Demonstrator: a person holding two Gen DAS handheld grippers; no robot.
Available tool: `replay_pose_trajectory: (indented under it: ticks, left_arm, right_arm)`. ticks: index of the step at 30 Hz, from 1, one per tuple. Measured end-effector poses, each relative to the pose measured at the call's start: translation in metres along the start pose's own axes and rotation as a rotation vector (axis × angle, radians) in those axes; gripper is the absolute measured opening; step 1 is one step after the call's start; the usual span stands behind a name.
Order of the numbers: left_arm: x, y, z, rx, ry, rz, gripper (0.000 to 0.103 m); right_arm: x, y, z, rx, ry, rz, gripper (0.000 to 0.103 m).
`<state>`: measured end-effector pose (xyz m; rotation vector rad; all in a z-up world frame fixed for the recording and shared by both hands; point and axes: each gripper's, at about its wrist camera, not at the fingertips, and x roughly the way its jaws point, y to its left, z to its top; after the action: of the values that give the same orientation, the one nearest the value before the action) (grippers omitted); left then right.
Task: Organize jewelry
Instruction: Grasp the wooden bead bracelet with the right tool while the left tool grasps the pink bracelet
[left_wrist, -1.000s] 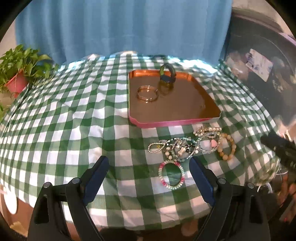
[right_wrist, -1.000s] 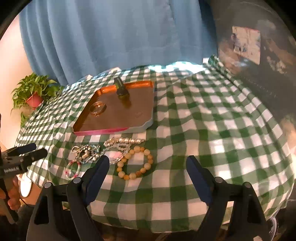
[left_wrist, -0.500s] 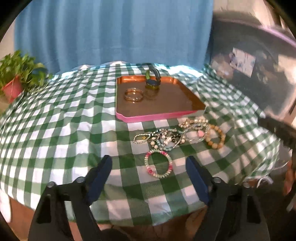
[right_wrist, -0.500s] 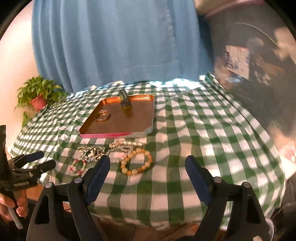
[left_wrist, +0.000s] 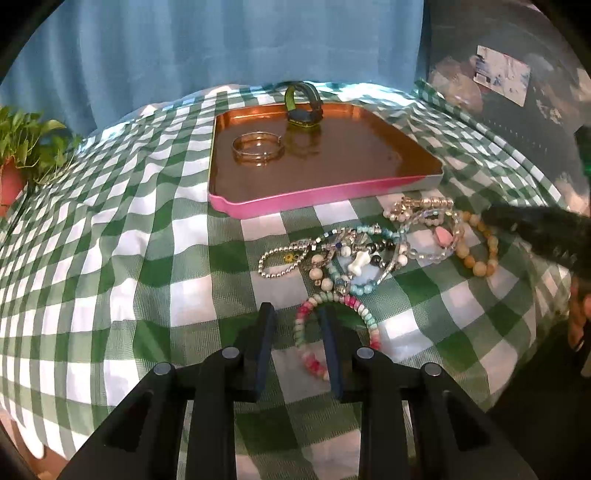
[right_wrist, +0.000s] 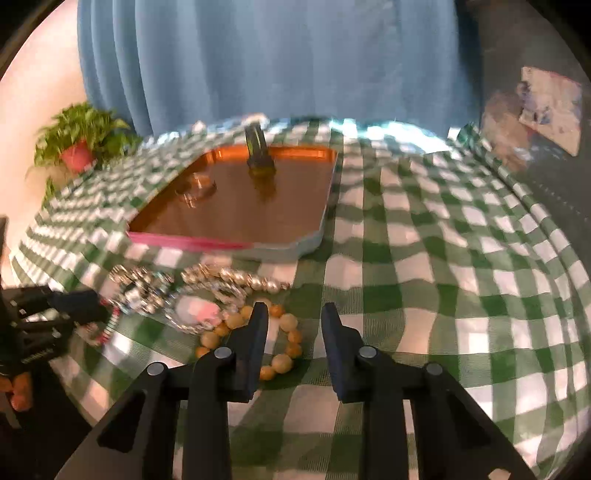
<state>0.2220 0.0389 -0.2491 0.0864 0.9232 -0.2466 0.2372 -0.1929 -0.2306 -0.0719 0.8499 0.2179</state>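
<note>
A copper tray with a pink rim (left_wrist: 280, 201) holds gold bangles (left_wrist: 258, 146) and a green-black watch (left_wrist: 303, 105). In front of it lies a tangle of beaded bracelets (left_wrist: 351, 258). My left gripper (left_wrist: 297, 317) is open, low over the cloth, straddling the left side of a pastel pink-green bead bracelet (left_wrist: 364, 314). My right gripper (right_wrist: 293, 317) is open, its jaws around the right side of a tan bead bracelet (right_wrist: 284, 360), beside a pearl strand (right_wrist: 236, 277). The tray also shows in the right wrist view (right_wrist: 184, 242).
A green-checked cloth (left_wrist: 110, 258) covers the round table. A potted plant (left_wrist: 14, 162) stands at the far left edge. A blue curtain (left_wrist: 221, 44) hangs behind. The cloth drops off at the near edge.
Both grippers have moved forward and down to the bracelets, and both have narrowed their jaws from wide open. Nothing is gripped.
</note>
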Motion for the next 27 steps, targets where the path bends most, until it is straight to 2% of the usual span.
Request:
replay_pose_trajectory:
  ticks: [2,4,6,7,8,11,13,15,17,21,22,25,26,27]
  left_arm:
    - [0.000,-0.001,0.001,-0.003,-0.002,0.003,0.024]
    - [-0.001,-0.002,0.000,0.015,-0.008,0.019,0.008]
    - [-0.001,-0.005,-0.002,0.044,-0.026,0.108,0.007]
    - [-0.002,-0.004,-0.002,0.049,-0.027,0.113,0.007]
    - [-0.002,-0.001,-0.002,0.037,-0.023,0.094,0.007]
    - [-0.011,0.010,-0.002,-0.036,-0.029,0.046,0.007]
    - [-0.015,0.017,-0.006,-0.085,-0.018,0.029,0.007]
    - [-0.015,0.021,-0.013,-0.117,0.003,0.040,0.007]
    - [-0.015,0.018,-0.016,-0.101,0.002,0.052,0.007]
    - [-0.016,0.005,-0.019,-0.032,-0.018,0.115,0.009]
    - [-0.015,0.007,-0.018,-0.053,-0.017,0.107,0.009]
    - [-0.014,0.024,-0.016,-0.156,-0.005,0.012,0.009]
    - [-0.014,0.030,-0.015,-0.183,-0.004,-0.017,0.009]
    - [-0.013,0.034,-0.014,-0.199,-0.001,-0.042,0.007]
  right_arm:
    - [0.012,0.001,-0.002,-0.002,0.055,0.000,0.028]
    - [0.017,0.010,-0.006,-0.043,0.078,-0.030,0.028]
    - [0.015,0.014,-0.009,-0.074,0.072,-0.054,0.027]
    - [0.015,0.013,-0.010,-0.069,0.071,-0.048,0.020]
    - [0.015,0.012,-0.010,-0.058,0.072,-0.036,0.009]
    - [0.013,0.006,-0.010,-0.032,0.074,-0.021,0.008]
    - [0.000,0.001,-0.011,0.010,0.042,0.000,0.009]
    - [-0.012,0.001,-0.016,0.025,0.024,0.012,0.009]
    - [-0.015,0.005,-0.023,0.030,0.033,0.021,0.009]
    - [-0.009,0.013,-0.029,-0.022,0.064,-0.019,0.009]
    - [-0.008,0.014,-0.029,-0.026,0.065,-0.022,0.010]
    - [-0.002,0.014,-0.029,-0.036,0.063,-0.026,0.034]
    - [0.000,0.016,-0.028,-0.047,0.066,-0.026,0.039]
    - [0.001,0.019,-0.027,-0.058,0.065,-0.034,0.039]
